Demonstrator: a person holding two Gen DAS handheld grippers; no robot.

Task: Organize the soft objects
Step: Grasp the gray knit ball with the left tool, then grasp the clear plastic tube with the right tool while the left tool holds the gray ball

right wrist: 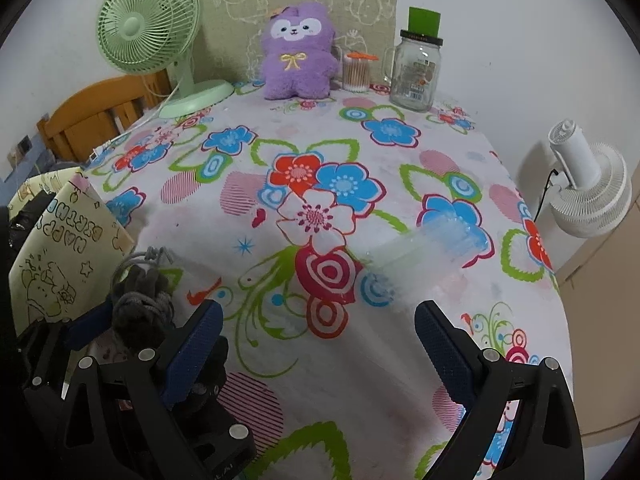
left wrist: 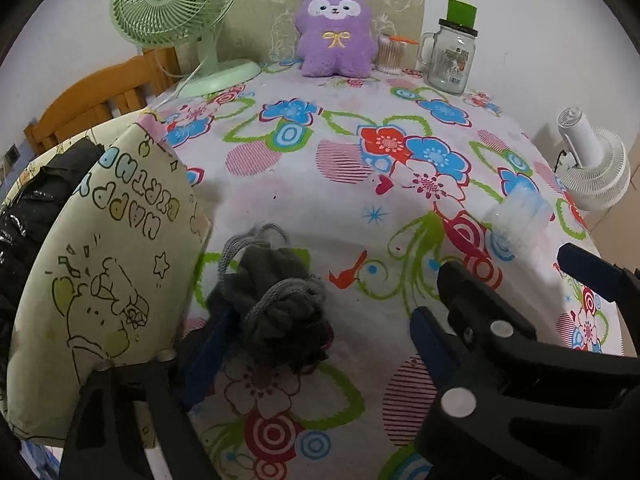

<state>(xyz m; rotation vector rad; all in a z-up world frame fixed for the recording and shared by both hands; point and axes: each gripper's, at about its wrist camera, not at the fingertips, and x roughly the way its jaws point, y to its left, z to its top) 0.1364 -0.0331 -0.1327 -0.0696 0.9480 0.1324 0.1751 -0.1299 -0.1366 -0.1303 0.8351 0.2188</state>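
Left tongs (left wrist: 316, 332) spread around grey knit bundle (left wrist: 276, 300) on counter (left wrist: 360, 208), not clamped. Right tongs (right wrist: 318, 336) released, empty.

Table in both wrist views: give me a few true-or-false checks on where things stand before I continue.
1. The purple plush toy stands at the far edge, between the green fan and the glass jar. True.
2. The right tool is shut on the gray bundle. False: it is open, with only tablecloth between its fingers.
3. The gray bundle is beside the paper bag, not inside it. True.
4. The glass jar lies on its side. False: it stands upright with its lid on.
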